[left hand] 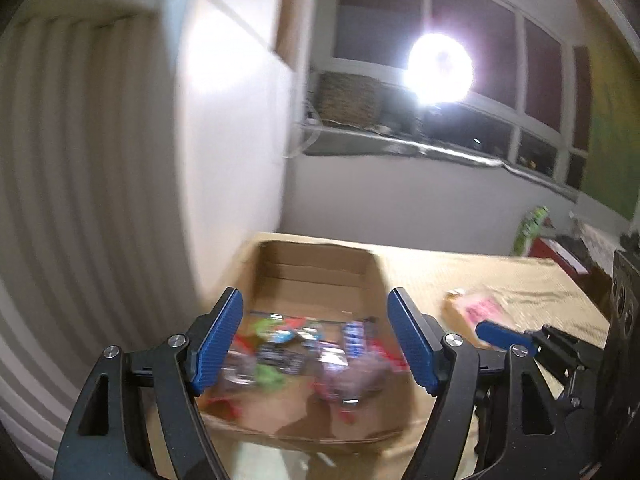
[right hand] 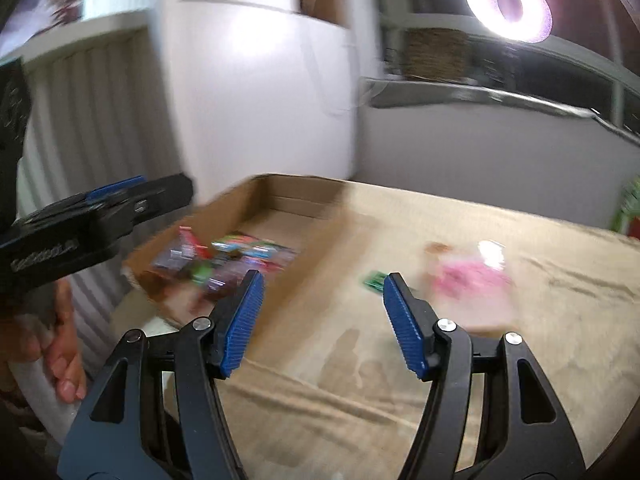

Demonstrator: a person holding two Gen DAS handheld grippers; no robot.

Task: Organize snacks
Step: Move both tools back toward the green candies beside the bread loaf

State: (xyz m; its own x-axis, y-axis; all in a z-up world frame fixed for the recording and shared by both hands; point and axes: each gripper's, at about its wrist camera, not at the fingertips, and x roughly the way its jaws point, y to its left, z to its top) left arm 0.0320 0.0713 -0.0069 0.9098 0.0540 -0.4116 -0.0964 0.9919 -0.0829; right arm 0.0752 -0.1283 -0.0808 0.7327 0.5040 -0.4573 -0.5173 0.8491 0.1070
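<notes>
An open cardboard box [left hand: 320,264] stands at the table's left end and holds several colourful snack packets [left hand: 304,344], all blurred. My left gripper [left hand: 314,294] hovers above the box, open, with nothing between its blue pads. On the cloth to the right of the box lies a pink snack packet [right hand: 468,280], with a small green packet [right hand: 372,280] beside it. My right gripper [right hand: 323,276] hangs open and empty over the cloth between the box [right hand: 280,200] and the pink packet. The left wrist view shows the right gripper [left hand: 500,334] just short of the pink packet [left hand: 480,308].
A beige cloth covers the table [right hand: 480,380]. A white wall panel rises behind the box, and a ring light [right hand: 508,4] glares by the window sill. A green package [left hand: 530,228] and a dark device [left hand: 624,300] stand at the far right. A hand [right hand: 60,340] holds the left gripper [right hand: 116,190].
</notes>
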